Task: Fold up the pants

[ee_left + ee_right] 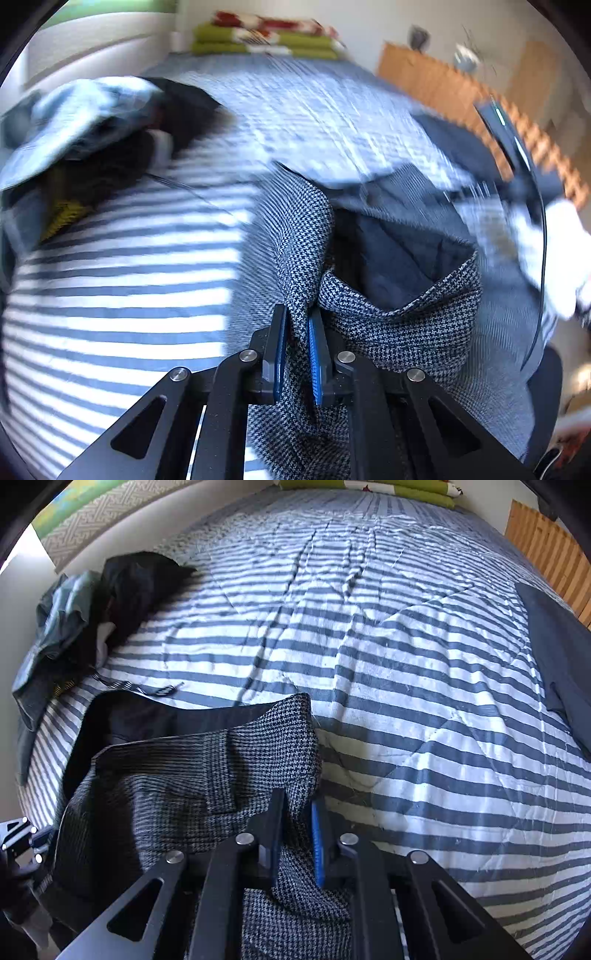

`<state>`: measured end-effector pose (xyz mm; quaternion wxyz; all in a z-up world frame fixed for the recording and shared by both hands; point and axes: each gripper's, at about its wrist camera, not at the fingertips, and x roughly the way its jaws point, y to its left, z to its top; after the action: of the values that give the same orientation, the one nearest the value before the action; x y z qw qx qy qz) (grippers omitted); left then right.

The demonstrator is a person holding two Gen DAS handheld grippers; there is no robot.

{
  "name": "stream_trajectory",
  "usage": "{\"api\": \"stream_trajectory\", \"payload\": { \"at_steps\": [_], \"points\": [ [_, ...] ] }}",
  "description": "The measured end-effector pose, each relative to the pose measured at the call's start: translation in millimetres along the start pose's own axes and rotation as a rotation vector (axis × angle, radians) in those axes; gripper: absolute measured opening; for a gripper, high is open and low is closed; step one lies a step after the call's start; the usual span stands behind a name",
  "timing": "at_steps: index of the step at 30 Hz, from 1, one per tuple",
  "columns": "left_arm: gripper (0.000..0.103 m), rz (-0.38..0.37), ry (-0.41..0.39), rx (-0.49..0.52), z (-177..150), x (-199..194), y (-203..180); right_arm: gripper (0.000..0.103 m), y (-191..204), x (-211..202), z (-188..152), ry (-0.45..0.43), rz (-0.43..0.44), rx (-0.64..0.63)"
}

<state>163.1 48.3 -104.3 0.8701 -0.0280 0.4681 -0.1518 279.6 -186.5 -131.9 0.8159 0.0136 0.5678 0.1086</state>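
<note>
So we've got a bed with a blue-and-white striped quilt (424,686) all over it. Pile of dark and pale clothes (92,609) bunched at the left edge, a dark garment (561,657) lying at the right. Green folded blankets (266,40) up at the far end, plus a wooden slatted frame (546,554) beside the bed.

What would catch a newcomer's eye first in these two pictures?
The houndstooth pants bunched in the foreground, each end pinched in a gripper: left gripper, right gripper. Beneath them spreads the blue-and-white striped quilt, with a heap of dark clothes at its far left edge.
</note>
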Motion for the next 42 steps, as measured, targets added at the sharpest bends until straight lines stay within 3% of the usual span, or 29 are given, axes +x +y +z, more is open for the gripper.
{"api": "stream_trajectory", "payload": {
  "at_steps": [4,9,12,15,16,18,19,20,22,24,25,28,30,37,39,42],
  "points": [
    [0.011,-0.012,-0.078,-0.140,3,-35,43,0.009,14,-17,-4,-0.037,0.002,-0.022],
    [0.011,0.133,-0.058,-0.235,-5,-26,99,0.008,39,-30,-8,-0.062,0.021,-0.063],
    [0.013,0.264,0.031,-0.299,-12,-8,135,0.010,52,-26,-6,-0.025,0.043,-0.077],
    [0.015,0.161,-0.006,-0.378,-20,-18,146,0.013,54,-27,-5,-0.028,-0.006,-0.095],
    [0.023,0.135,-0.028,-0.351,-21,-24,139,0.013,54,-27,-5,-0.028,-0.010,-0.099],
    [0.047,0.092,-0.023,-0.261,-17,-25,118,0.015,49,-29,-3,-0.023,0.007,-0.100],
    [0.063,0.079,-0.013,-0.215,-12,-21,106,0.016,46,-29,-2,-0.020,0.009,-0.098],
    [0.066,0.088,-0.013,-0.183,-11,-18,97,0.020,43,-29,-1,-0.017,0.003,-0.093],
    [0.064,0.141,-0.004,-0.122,-3,-4,82,0.027,37,-30,-1,-0.020,-0.001,-0.081],
    [0.048,0.156,0.025,-0.113,8,20,73,0.031,33,-31,-1,-0.020,0.016,-0.077],
    [0.033,0.154,0.041,-0.116,11,29,72,0.031,31,-31,-1,-0.019,0.021,-0.075],
    [0.020,0.146,0.068,-0.117,16,57,76,0.035,26,-31,-1,-0.018,-0.002,-0.069],
    [0.017,0.143,0.052,-0.143,16,59,79,0.035,21,-32,-1,-0.020,-0.014,-0.062],
    [0.016,0.097,-0.100,-0.303,3,-18,119,0.035,8,-34,0,-0.007,-0.003,-0.049],
    [0.016,0.094,-0.108,-0.326,-3,-34,131,0.036,11,-36,4,-0.013,0.007,-0.060],
    [0.015,0.168,-0.071,-0.337,-12,-32,147,0.042,15,-35,15,-0.014,0.031,-0.074]
  ]
}}
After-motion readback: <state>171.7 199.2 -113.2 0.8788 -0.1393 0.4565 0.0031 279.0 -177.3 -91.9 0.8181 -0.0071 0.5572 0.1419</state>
